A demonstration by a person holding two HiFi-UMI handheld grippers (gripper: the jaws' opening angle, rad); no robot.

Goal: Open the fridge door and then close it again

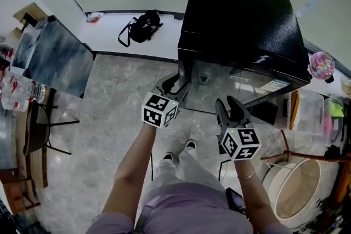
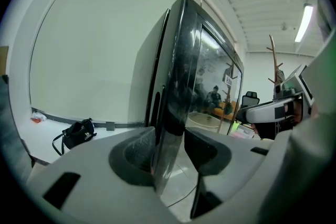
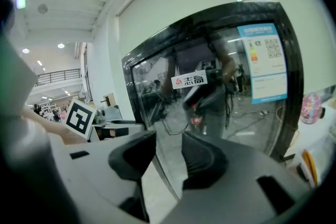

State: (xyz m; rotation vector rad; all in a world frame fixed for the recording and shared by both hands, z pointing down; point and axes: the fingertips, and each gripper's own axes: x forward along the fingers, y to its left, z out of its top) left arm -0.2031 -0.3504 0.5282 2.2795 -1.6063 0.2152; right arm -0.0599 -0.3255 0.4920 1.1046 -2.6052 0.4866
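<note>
A black fridge (image 1: 241, 13) with a glass door (image 1: 230, 82) stands in front of me. My left gripper (image 1: 174, 84) is at the door's left edge. In the left gripper view the door edge (image 2: 176, 86) runs upright between the jaws of that gripper (image 2: 169, 139), and the pads sit close on either side without clearly pressing it. My right gripper (image 1: 231, 104) hovers in front of the glass, lower right of the left one. In the right gripper view its jaws (image 3: 169, 144) stand apart with nothing between them, facing the reflective door (image 3: 220, 86) and its labels.
A black bag (image 1: 141, 26) lies on the white ledge by the wall. A table with bottles (image 1: 16, 90) and a chair stand at left. At right are plastic boxes (image 1: 312, 112), a wooden stand (image 1: 299, 156), a round tub (image 1: 296, 186) and a pink ball (image 1: 322, 64).
</note>
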